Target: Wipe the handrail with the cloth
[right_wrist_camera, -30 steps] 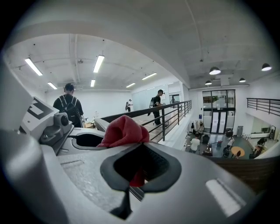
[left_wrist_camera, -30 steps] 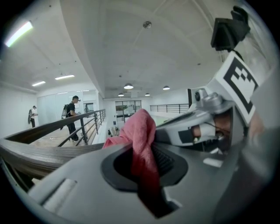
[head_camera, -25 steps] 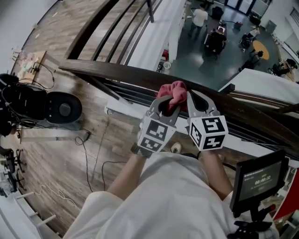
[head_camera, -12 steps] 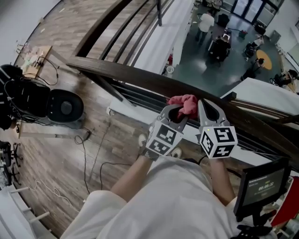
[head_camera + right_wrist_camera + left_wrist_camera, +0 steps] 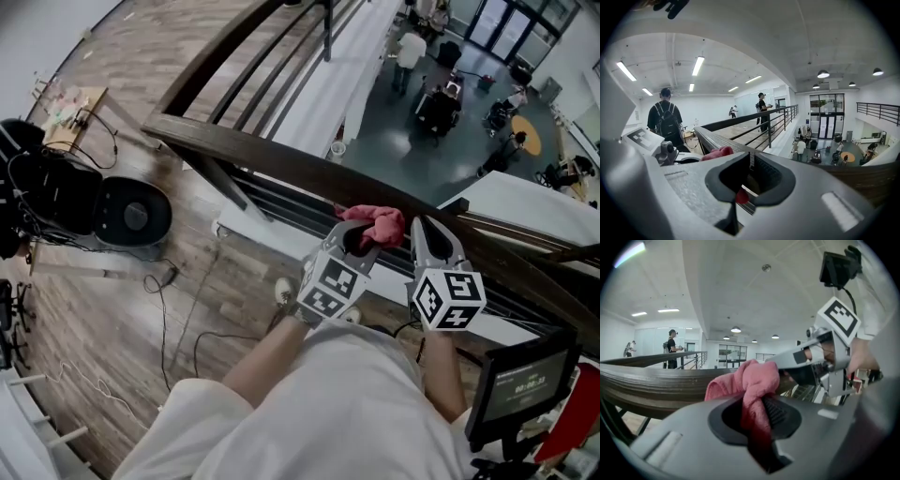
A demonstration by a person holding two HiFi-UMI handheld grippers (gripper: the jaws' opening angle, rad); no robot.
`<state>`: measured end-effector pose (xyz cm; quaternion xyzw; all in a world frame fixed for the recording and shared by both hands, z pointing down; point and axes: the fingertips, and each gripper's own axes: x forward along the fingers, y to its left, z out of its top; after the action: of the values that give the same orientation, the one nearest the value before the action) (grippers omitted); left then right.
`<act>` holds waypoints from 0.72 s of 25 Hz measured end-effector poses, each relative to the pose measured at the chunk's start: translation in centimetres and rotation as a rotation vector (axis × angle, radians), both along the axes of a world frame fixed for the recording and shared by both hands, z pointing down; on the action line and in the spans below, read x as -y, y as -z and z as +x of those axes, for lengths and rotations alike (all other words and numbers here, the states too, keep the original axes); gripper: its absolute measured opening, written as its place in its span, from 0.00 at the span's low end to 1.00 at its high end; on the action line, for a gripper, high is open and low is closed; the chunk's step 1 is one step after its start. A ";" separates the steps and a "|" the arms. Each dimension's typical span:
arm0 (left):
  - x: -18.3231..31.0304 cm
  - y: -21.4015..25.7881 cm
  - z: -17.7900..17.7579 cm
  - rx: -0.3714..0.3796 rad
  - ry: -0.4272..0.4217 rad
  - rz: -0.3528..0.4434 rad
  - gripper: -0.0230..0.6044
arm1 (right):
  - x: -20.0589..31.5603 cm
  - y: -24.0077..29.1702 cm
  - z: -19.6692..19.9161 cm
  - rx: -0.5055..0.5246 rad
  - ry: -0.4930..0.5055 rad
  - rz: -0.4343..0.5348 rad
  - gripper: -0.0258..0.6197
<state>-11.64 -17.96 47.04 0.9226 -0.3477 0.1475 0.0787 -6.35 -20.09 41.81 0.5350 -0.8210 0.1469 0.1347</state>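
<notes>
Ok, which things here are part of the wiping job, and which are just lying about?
In use: pink cloth, dark handrail, left gripper shut on the cloth, right gripper alongside.
Lying about: black round stool, floor cables, small monitor.

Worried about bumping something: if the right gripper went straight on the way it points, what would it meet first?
Probably the handrail, just at the tips of the right gripper. If it passes above the rail, only open air over the lower floor follows; depth is unclear.
</notes>
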 end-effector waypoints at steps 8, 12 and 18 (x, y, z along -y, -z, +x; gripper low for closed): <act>0.3 -0.2 -1.4 -0.006 -0.015 -0.009 0.15 | 0.2 0.1 0.9 0.001 -0.059 0.000 0.09; 0.9 0.5 -3.0 0.001 -0.004 0.014 0.15 | 0.3 0.1 1.2 -0.009 -0.092 0.009 0.06; 0.8 0.4 -5.1 -0.005 0.011 0.026 0.15 | -0.3 -0.2 1.0 -0.004 -0.110 -0.011 0.05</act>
<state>-16.72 -18.75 46.65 0.9220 -0.3545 0.1401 0.0684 -5.31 -19.81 41.99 0.5788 -0.7893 0.1576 0.1310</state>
